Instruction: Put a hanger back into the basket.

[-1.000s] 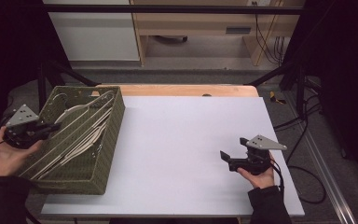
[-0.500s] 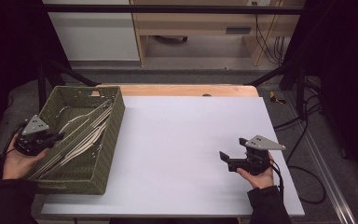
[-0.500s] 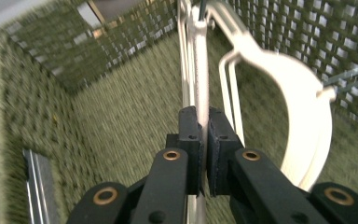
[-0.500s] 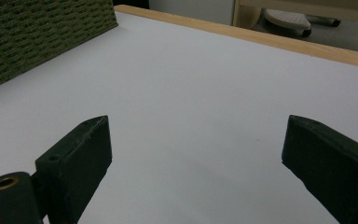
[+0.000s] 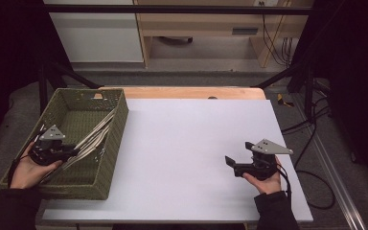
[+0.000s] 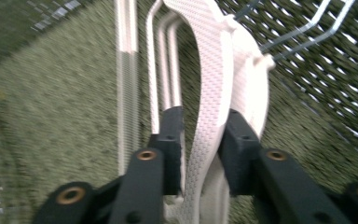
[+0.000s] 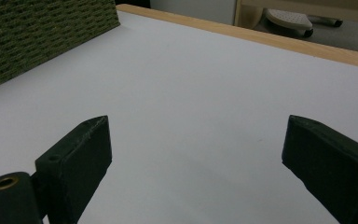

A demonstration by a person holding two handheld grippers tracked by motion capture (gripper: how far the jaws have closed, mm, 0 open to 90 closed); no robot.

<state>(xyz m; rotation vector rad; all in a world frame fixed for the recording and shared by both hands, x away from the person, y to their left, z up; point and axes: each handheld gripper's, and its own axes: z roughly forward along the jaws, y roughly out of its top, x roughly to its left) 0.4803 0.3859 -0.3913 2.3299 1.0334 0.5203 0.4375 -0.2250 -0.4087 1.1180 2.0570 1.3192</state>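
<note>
White hangers point(image 6: 209, 93) lie in the green basket point(image 5: 112, 158); left gripper point(image 6: 200, 154), jaws just opening, straddles one; right gripper point(image 7: 196, 158) open, empty.

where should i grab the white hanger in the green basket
Probably grip the white hanger by its flat textured arm, coming down from above the basket with a jaw on each face. The arm is thin and stands on edge, as the left hand-held gripper straddles it.

We look along our left claw point(image 6: 200, 154) into the green woven basket point(image 6: 51, 93). A white textured hanger point(image 6: 209, 70) runs between the jaws, which have just been opening; pads sit close beside it, contact unclear. More white hangers point(image 6: 126, 93) lie left, thin wire ones point(image 6: 303, 32) upper right. Blurred.
</note>
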